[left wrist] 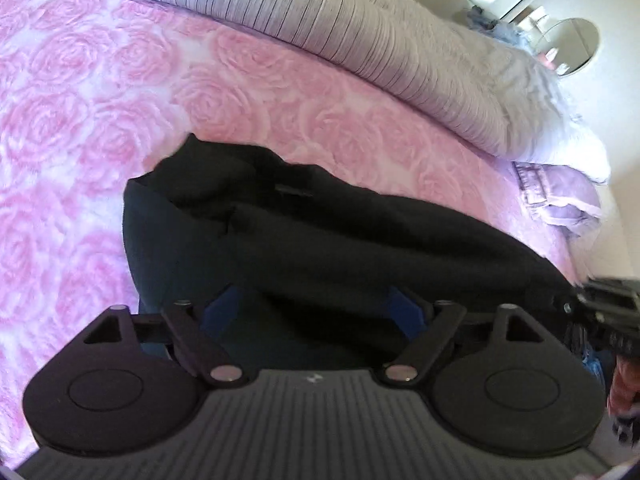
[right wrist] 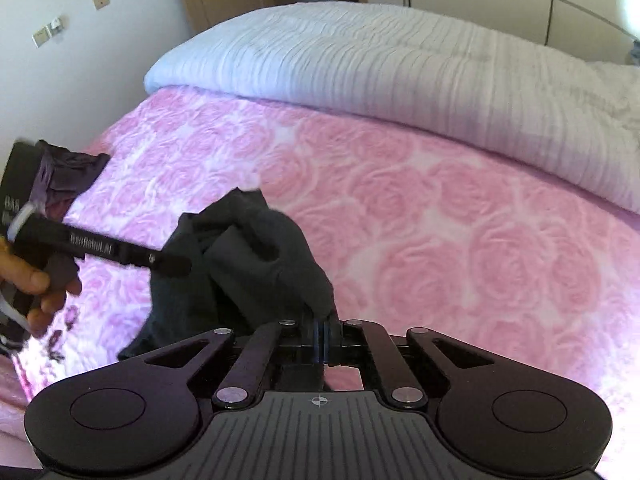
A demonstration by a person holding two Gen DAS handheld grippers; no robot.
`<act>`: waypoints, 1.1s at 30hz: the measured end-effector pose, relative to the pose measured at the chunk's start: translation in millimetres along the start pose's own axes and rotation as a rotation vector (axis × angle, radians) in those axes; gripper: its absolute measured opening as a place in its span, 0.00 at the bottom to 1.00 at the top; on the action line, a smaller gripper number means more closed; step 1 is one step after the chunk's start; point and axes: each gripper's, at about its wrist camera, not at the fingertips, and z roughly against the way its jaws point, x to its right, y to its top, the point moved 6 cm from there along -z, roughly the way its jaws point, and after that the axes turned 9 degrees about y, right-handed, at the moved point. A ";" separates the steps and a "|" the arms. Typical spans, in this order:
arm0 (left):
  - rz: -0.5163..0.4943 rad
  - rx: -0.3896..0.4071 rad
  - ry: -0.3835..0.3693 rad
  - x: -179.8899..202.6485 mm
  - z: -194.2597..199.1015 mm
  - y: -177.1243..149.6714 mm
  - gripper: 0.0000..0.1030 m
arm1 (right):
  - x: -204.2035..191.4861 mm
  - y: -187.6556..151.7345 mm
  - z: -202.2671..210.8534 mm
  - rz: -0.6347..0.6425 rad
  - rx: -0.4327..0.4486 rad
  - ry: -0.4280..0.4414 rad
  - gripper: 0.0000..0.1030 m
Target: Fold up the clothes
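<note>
Right tongs (right wrist: pixel 321 330) pinched on black garment (right wrist: pixel 256 256), left tongs (left wrist: pixel 316 304) wide, pink bedspread (right wrist: pixel 440 208).

Two grippers are showing, the left gripper (left wrist: pixel 316 300) and the right gripper (right wrist: pixel 321 330). One black garment (left wrist: pixel 360 232) is lying on one pink rose-patterned bedspread (left wrist: pixel 100 120), with one white striped duvet (right wrist: pixel 400 80) and one purple garment (left wrist: pixel 560 196) sitting nearby.

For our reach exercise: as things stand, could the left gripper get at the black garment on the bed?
Probably yes: the left gripper is open right over the black garment, with nothing between them.
</note>
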 end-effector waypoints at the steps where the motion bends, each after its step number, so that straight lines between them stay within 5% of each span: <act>1: -0.020 -0.016 0.062 0.9 -5.7 1.2 0.80 | 2.3 -0.1 -0.1 -0.006 0.010 -0.019 0.00; 5: -0.122 -0.057 0.310 -11.8 -27.7 -5.6 0.78 | 21.3 -7.6 6.2 -0.136 0.084 -0.091 0.00; 8: -0.194 -0.106 0.365 -24.1 -45.8 -18.1 0.70 | 31.2 -14.6 10.7 -0.188 0.085 -0.101 0.00; 11: -0.182 -0.150 0.242 -31.4 -53.5 -25.1 0.15 | 38.1 -22.2 9.1 -0.208 0.067 -0.101 0.00; 12: -0.191 -0.140 0.223 -31.1 -46.6 -22.1 0.09 | 40.5 -23.6 9.5 -0.212 0.062 -0.104 0.00; 17: -0.266 0.030 0.180 -38.6 28.3 15.0 0.05 | 53.2 -14.6 29.5 -0.201 0.108 -0.164 0.00; 23: -0.359 0.242 0.050 -64.6 157.3 63.6 0.05 | 43.4 4.2 112.7 -0.206 0.273 -0.257 0.00; 33: -0.606 0.520 -0.099 -85.2 359.3 70.6 0.05 | -127.3 2.6 273.2 -0.221 0.625 -0.501 0.00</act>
